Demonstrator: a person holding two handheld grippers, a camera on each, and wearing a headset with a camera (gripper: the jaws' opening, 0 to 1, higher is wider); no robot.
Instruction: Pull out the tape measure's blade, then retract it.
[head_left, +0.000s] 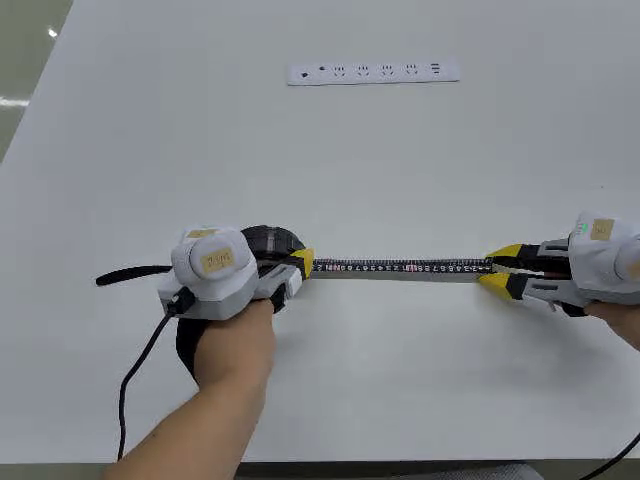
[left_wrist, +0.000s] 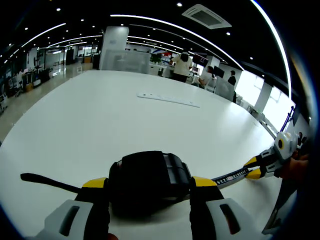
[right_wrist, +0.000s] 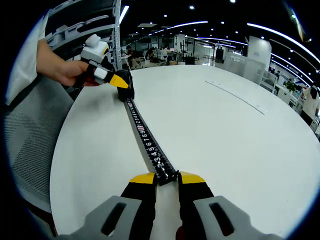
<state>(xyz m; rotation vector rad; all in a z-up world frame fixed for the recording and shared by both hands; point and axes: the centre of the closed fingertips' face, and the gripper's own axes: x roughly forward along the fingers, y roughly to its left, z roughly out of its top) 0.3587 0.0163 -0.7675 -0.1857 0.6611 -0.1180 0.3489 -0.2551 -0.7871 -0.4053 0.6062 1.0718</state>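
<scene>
Pull-out looks done: my left gripper (left_wrist: 150, 182) clamps the tape measure case (head_left: 268, 243) near the tabletop's (head_left: 350, 160) front edge, and my right gripper (right_wrist: 167, 178) pinches the blade (head_left: 400, 267) tip (blade lies flat). Next I'd walk the tip back slowly to retract.

Tape measure case (left_wrist: 150, 180): black matt plastic, ribbed. Blade (right_wrist: 149, 145): smooth dark strip, printed numerals. Counter (head_left: 350, 180): smooth white, matt.
</scene>
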